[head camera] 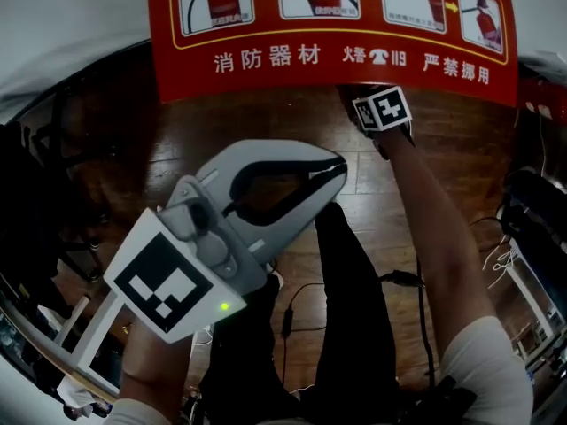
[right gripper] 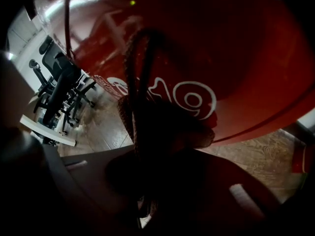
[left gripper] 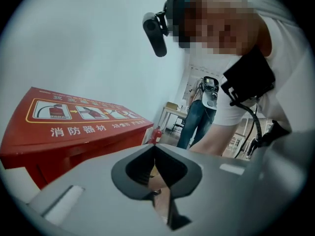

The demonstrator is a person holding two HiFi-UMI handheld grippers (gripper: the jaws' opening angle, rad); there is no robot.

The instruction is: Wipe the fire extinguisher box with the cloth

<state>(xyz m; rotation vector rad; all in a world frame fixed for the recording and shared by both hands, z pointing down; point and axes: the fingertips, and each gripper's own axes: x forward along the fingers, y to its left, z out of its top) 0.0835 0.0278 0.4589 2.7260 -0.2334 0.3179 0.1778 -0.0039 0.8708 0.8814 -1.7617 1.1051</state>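
Wipe looks underway: right hand-held gripper [right gripper: 146, 193] pinches the brown cloth [right gripper: 147, 107] against the front of the red fire extinguisher box [head camera: 337, 60], top centre of head view. Left hand-held gripper [head camera: 333, 170] is mid-frame, jaws pressed together, empty. Lid & other faces prob. still to do.

An office-like workroom: wood-plank floor [head camera: 230, 131], plain white wall [left gripper: 88, 43], wheeled office chairs [right gripper: 59, 95] beside a white bench [right gripper: 47, 128], cables [head camera: 301, 295] trailing on the floor, a red fire extinguisher box [head camera: 328, 56] by the wall.
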